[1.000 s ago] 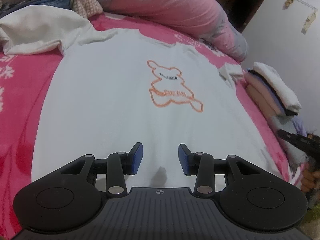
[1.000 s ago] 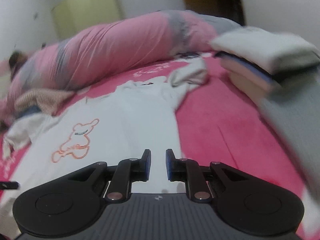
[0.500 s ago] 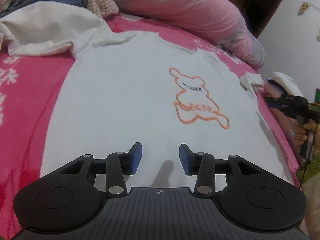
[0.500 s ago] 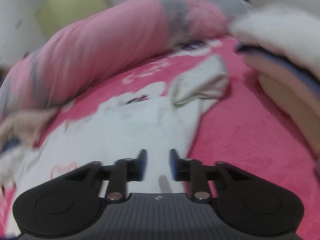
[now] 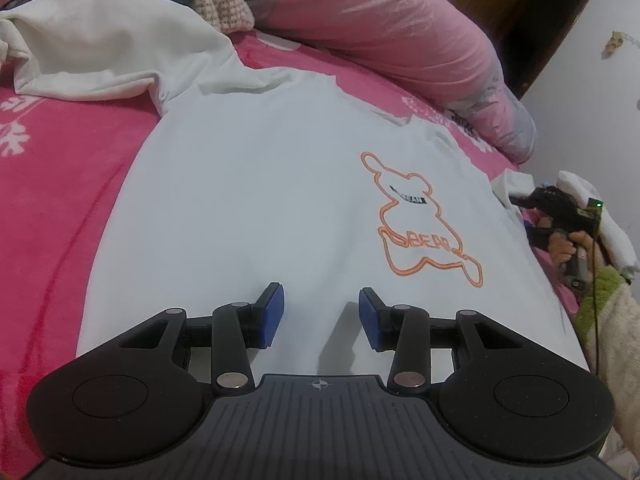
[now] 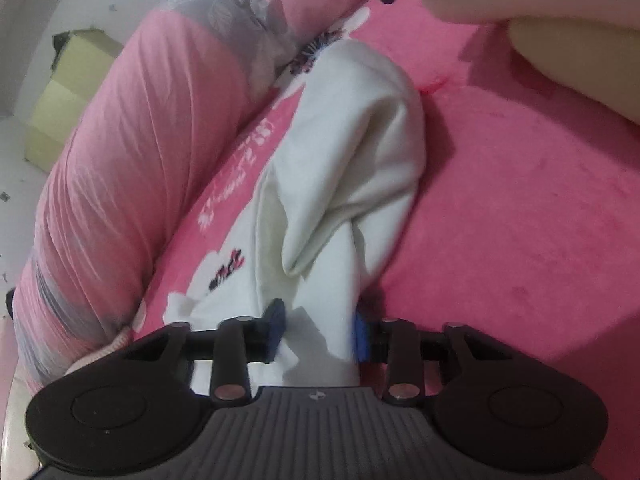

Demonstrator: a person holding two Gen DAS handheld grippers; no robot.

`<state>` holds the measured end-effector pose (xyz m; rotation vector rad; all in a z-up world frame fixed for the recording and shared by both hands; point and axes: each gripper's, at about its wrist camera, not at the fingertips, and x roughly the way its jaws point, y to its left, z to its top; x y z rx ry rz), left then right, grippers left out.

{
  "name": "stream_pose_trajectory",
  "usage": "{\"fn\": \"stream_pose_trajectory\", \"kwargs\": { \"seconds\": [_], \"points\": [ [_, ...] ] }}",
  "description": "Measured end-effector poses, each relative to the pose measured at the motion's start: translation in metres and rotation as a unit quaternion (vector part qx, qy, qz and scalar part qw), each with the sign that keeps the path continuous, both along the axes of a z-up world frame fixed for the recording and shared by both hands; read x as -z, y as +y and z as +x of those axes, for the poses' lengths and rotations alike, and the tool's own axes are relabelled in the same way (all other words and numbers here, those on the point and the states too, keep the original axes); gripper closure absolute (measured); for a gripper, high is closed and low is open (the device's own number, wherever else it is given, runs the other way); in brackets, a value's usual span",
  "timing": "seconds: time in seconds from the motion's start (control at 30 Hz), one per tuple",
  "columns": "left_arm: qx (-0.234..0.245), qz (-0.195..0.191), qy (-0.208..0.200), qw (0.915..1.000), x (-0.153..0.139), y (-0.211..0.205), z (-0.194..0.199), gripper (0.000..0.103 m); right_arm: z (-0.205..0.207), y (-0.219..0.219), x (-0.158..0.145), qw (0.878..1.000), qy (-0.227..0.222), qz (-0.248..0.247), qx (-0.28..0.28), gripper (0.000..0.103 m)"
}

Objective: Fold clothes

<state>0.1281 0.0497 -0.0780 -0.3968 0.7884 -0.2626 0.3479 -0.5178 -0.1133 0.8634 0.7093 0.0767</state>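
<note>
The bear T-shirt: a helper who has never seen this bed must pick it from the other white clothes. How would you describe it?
Start at the pink bedspread in front of the long pink duvet roll. The bear T-shirt lies spread flat there, just beyond the open left gripper. Unlike the plain white garment crumpled beside it, it carries an orange bear outline.

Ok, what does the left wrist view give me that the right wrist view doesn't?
Only the left wrist view shows the orange bear print, the shirt's flat body, and the right gripper from outside. Only the right wrist view shows the bunched sleeve running between the open right gripper's blue pads, and a yellow-green box. Both show the white shirt, pink bedspread and rolled pink quilt.
</note>
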Motion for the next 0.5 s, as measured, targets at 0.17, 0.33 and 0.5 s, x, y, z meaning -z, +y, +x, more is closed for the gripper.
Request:
{"fn": "stream_pose_trajectory", "kwargs": {
  "seconds": [0.17, 0.33, 0.5],
  "points": [
    [-0.004, -0.001, 0.002, 1.0000, 0.000, -0.001, 0.001, 0.062, -0.033, -0.004, -0.010, 0.997, -0.059, -0.010, 0.053, 0.096],
    [-0.001, 0.013, 0.002, 0.9999, 0.000, -0.003, 0.003, 0.061, -0.071, -0.016, -0.001, 0.991, -0.065, -0.034, 0.112, 0.097],
    [-0.003, 0.012, 0.007, 0.9999, 0.000, -0.001, 0.007, 0.061, -0.068, -0.028, 0.024, 0.992, -0.033, -0.007, 0.121, 0.096]
  ]
}}
